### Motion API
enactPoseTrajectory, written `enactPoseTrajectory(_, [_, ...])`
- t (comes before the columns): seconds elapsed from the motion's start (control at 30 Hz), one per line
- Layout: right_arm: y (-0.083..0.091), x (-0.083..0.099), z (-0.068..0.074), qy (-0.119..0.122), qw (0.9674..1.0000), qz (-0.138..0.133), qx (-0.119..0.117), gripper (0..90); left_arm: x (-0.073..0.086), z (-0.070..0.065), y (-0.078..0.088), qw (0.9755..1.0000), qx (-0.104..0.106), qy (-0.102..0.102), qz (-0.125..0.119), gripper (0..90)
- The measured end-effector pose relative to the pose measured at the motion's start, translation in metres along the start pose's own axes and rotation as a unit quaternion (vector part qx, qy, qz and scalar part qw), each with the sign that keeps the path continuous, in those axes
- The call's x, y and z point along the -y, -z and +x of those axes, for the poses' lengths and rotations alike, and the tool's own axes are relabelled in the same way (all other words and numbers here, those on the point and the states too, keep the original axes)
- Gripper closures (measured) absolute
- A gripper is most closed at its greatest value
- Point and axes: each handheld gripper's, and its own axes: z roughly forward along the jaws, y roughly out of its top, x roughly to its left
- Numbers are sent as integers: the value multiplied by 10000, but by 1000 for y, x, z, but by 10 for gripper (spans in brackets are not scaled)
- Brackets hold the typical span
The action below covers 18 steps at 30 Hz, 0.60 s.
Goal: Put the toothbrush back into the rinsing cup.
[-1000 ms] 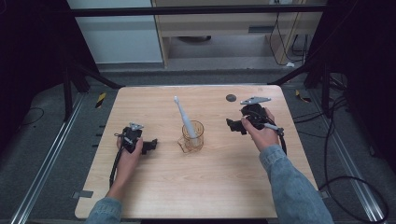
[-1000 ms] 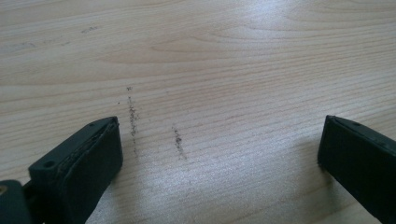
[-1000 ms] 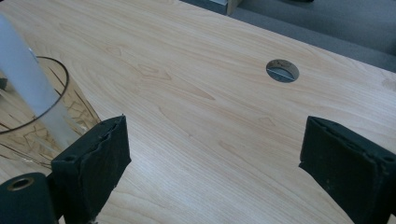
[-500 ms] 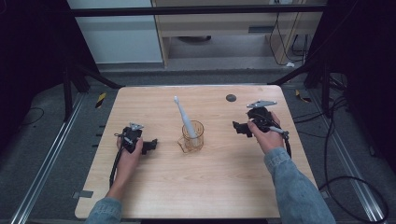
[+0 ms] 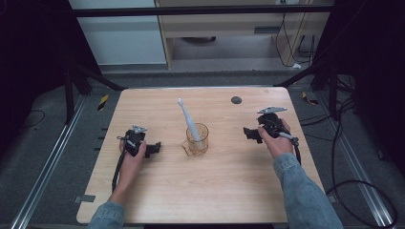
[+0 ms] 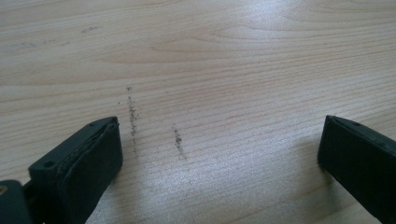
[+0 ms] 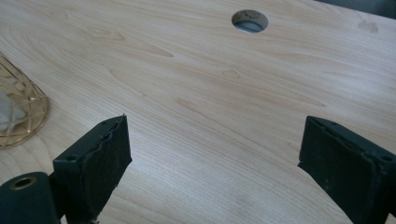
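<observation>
Left gripper (image 6: 219, 154) spread wide, empty, right gripper (image 7: 212, 154) likewise, amber cup (image 5: 197, 139) between.

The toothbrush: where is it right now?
In the high view the toothbrush stands tilted in the amber glass cup at mid-table, between the left claw and right claw.

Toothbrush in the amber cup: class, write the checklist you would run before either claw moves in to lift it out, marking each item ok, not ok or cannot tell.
1. Toothbrush stands in the cup, leaning: ok.
2. Cup upright on the table: ok.
3. Left claw open, holding nothing: ok.
4. Right claw open, holding nothing: ok.
5. Bare tabletop between each claw and the cup: ok.
6. Whether the cup would tip as the brush lifts: cannot tell.
</observation>
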Motion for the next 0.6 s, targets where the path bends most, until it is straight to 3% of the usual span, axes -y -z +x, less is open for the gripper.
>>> enactPoseTrajectory(0.6, [-33, 24, -14, -231, 9994, 259, 13, 103, 0, 0, 0, 10000, 0, -1, 0, 0])
